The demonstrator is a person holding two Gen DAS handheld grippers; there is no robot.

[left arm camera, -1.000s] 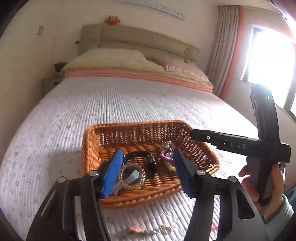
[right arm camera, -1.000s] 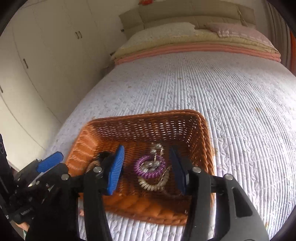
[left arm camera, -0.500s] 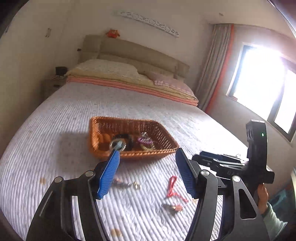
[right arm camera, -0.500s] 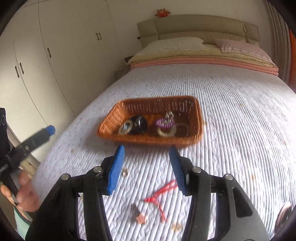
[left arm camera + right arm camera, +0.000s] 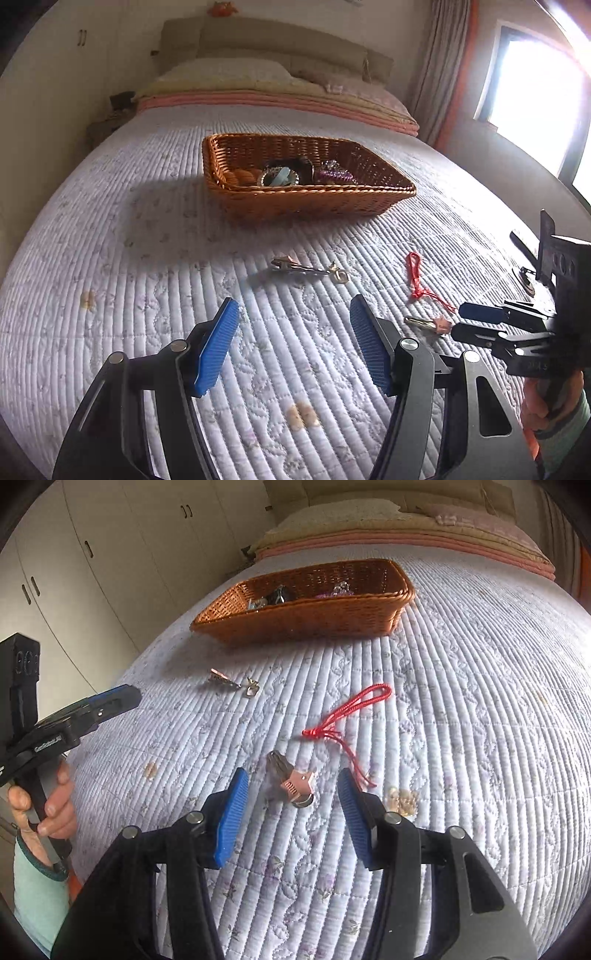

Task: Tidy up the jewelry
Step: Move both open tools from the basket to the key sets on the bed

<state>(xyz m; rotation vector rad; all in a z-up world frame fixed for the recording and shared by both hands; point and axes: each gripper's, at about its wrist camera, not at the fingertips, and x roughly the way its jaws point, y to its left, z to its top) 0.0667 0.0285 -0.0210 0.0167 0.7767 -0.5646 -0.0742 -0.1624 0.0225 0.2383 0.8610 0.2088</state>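
Now both wide open, empty: left hand-held gripper [image 5: 293,343]; right hand-held gripper [image 5: 291,806] straddling hair clip [image 5: 291,782].

The basket's [image 5: 310,616] near wall hides most of the jewelry [image 5: 275,595] inside, a small dark thing [image 5: 526,277] at three o'clock is too small to tell, and the window [image 5: 535,103] is glare-washed.

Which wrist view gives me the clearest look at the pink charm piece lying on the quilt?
The right wrist view: the pink charm lies close, centred ahead of the open right gripper. The left wrist view shows it small, far right, near the right gripper's tips.
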